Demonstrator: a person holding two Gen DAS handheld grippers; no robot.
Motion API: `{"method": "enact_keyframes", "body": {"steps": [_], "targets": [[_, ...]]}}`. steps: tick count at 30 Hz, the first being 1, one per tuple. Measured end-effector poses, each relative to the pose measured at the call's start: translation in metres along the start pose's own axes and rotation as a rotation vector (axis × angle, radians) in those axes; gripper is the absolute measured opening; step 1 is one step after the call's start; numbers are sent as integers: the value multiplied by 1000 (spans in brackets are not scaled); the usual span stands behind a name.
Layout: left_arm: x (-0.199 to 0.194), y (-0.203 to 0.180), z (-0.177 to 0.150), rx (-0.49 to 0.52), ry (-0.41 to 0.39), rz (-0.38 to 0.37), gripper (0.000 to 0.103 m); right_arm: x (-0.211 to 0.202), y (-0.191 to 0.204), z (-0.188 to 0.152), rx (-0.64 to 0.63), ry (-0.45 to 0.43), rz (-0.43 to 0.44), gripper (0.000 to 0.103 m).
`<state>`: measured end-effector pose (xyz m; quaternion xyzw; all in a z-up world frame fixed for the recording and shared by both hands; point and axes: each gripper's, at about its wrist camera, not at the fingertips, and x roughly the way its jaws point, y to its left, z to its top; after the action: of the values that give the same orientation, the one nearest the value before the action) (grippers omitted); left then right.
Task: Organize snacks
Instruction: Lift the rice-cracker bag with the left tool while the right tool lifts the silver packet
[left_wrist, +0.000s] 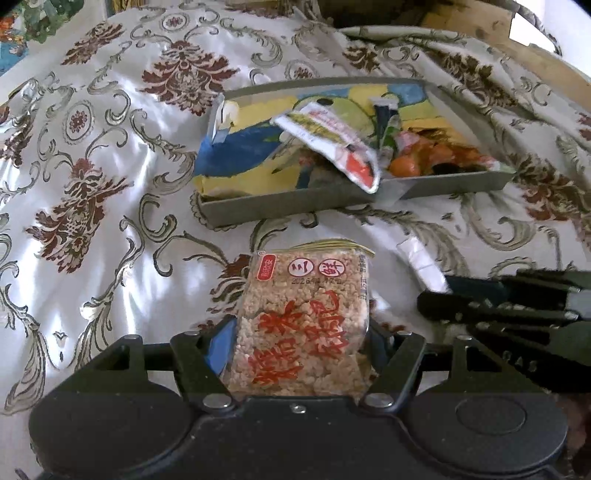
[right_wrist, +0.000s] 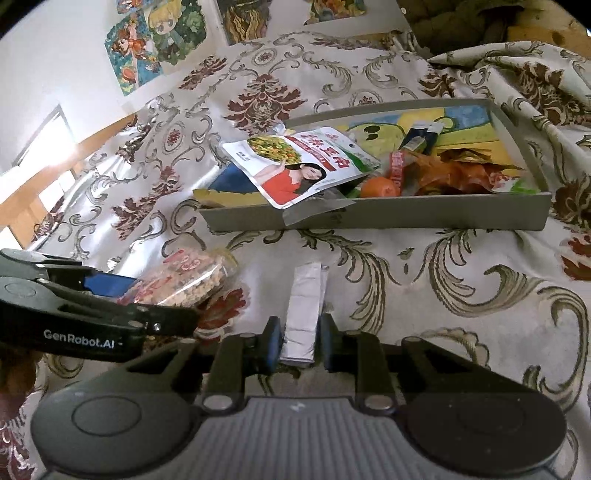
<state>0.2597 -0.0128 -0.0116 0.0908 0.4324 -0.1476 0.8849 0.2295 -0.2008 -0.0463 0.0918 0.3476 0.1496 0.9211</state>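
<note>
Floral bedspread (right_wrist: 424, 258); box (right_wrist: 388, 218) lies ahead of both claws. Left gripper (left_wrist: 301, 354) clamps rice cracker pack (left_wrist: 306, 317), long axis toward box. Right gripper (right_wrist: 297, 345) straddles foil stick (right_wrist: 304, 314); contact unclear.

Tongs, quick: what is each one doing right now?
Left tongs: closed on the rice cracker pack.
Right tongs: around the silver packet; grip cannot be told.

Snacks on the cloth and in the box

The rice cake pack (left_wrist: 303, 325) sits between the left gripper (left_wrist: 299, 354) fingers. The box (left_wrist: 295, 206) lies ahead, holding the snack pouch (left_wrist: 332, 144). The foil stick (right_wrist: 304, 314) sits between the right gripper (right_wrist: 297, 347) fingers.
</note>
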Motion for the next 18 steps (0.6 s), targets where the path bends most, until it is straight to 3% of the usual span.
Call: {"method": "enact_keyframes", "body": {"steps": [9, 18], "targets": [[-24, -20, 7, -22, -66, -2, 71, -34, -3, -5, 16, -28, 27, 24], [-38, -24, 29, -79, -187, -9, 71, -62, -9, 10, 17, -162, 19, 24]]}}
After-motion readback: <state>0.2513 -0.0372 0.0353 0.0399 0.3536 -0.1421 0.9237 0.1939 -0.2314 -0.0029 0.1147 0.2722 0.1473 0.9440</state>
